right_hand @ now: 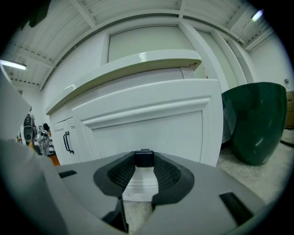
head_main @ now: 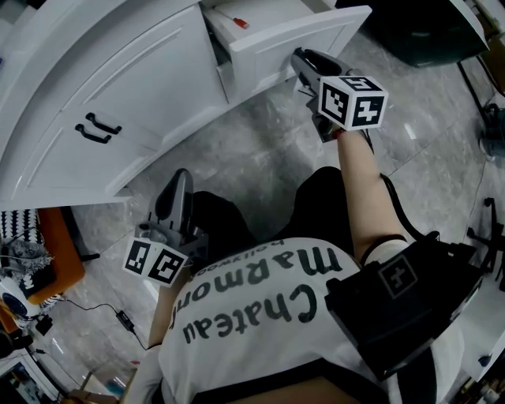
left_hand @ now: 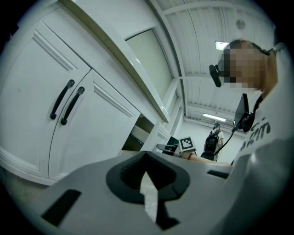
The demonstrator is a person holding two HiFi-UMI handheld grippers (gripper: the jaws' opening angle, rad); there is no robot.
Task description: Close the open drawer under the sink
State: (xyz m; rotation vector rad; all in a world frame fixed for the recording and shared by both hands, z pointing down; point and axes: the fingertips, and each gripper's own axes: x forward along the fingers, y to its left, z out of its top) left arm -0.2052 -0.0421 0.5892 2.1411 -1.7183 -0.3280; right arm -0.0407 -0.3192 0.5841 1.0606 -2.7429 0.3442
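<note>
The white drawer stands pulled out of the cabinet under the countertop, with a small red-tipped item lying inside. My right gripper is at the lower edge of the drawer front. In the right gripper view the drawer front fills the space just ahead of the gripper, whose jaws stand a little apart. The left gripper hangs low by the person's knees, away from the cabinet. Its tips meet, with nothing in them. From the left gripper view the open drawer shows side-on.
Two cabinet doors with black handles stand shut to the left of the drawer. A dark green bin sits on the marble floor to the right of it. An orange stool and a cable lie at the left.
</note>
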